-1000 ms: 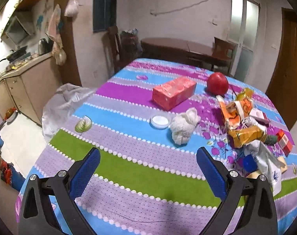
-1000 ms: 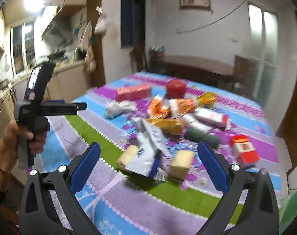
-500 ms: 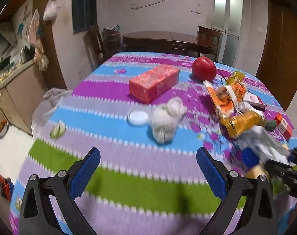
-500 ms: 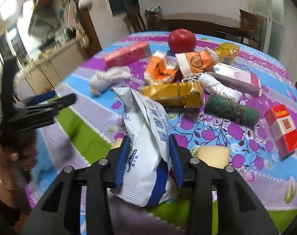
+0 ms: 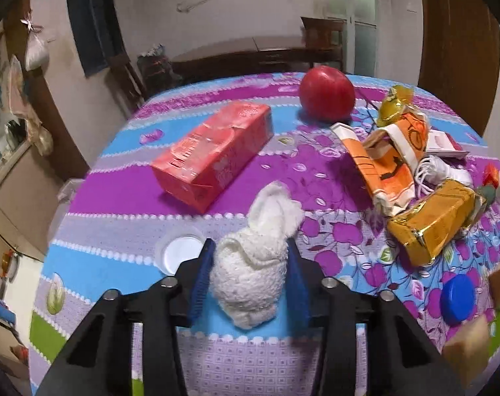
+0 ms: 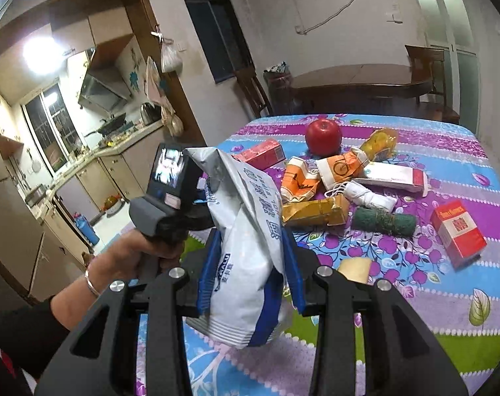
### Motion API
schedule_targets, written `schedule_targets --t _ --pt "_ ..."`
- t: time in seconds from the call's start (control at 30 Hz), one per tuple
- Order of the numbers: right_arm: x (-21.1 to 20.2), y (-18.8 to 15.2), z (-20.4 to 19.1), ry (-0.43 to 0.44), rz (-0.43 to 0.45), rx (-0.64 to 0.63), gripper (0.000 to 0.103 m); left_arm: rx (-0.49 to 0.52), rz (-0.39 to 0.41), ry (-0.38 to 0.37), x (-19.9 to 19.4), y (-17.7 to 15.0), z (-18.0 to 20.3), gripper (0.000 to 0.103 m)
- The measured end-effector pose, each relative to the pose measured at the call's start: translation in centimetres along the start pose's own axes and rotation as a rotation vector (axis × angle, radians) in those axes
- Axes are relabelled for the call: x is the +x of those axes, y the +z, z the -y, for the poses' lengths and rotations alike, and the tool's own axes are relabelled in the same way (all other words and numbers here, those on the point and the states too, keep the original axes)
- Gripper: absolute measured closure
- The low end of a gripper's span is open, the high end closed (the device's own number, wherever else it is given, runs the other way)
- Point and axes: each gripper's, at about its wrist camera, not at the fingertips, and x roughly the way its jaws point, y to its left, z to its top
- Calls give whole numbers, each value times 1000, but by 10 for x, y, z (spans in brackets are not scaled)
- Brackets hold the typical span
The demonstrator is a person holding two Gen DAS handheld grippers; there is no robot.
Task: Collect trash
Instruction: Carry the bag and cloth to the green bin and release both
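Left wrist view:
Left gripper point(image 5: 249, 283): jaws closing, blue pads on either side of a crumpled white tissue wad point(image 5: 255, 264), touching its flanks.
Tissue wad: lies on the tablecloth point(image 5: 124, 257) at the near edge of a blue stripe, its far end sticking out past the fingertips.
White lid point(image 5: 179, 254): flat on the cloth just left of the left finger.
Pink tissue box point(image 5: 213, 155): lying on the purple band beyond the wad, well apart from it.
Red apple point(image 5: 326, 94): at the far side of the table.
Orange paper wrappers point(image 5: 387, 161): heaped right of centre, with a gold foil packet point(image 5: 434, 221) leaning against their near side.
Blue bottle cap point(image 5: 457, 298): on the cloth at the right, near two blurred tan blocks at the frame edge.

Right wrist view:
Right gripper point(image 6: 251, 270): clamped on a white and blue snack bag point(image 6: 246, 247), pads pressing its sides; the bag stands upright, raised clear of the cloth.
Left hand point(image 6: 131, 257): at the left, wrapped around the handle of the other gripper, a bracelet on the wrist.
Trash pile: apple point(image 6: 323, 137), orange wrappers point(image 6: 316, 175), gold packet point(image 6: 312, 211) and a green scouring roll point(image 6: 383, 221) clustered mid-table.
Red and white box point(image 6: 456, 231): on the cloth to the right, apart from the pile.
Tan block point(image 6: 354, 269): just right of the right finger.
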Motion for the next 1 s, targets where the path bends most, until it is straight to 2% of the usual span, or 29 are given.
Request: schedule_targets --t 0.2,0.33,0.47,0.67,0.83,1.0 --pt "-9 0 12 24 22 48 67 -116 65 -101 -43 -2 -19 65" --pt "-8 -4 15 22 13 63 67 -129 99 -111 -83 -3 -14 65" --pt "-4 -15 14 22 -11 73 67 -104 145 -48 -125 -21 5 65" --pt "-1 -40 7 22 -48 90 67 -73 157 39 -148 -52 32 65" --pt "-8 -52 4 7 -46 91 67 -64 166 58 -156 -69 49 65" --pt "-21 -53 3 -26 -22 74 67 -56 185 66 -165 -70 57 65"
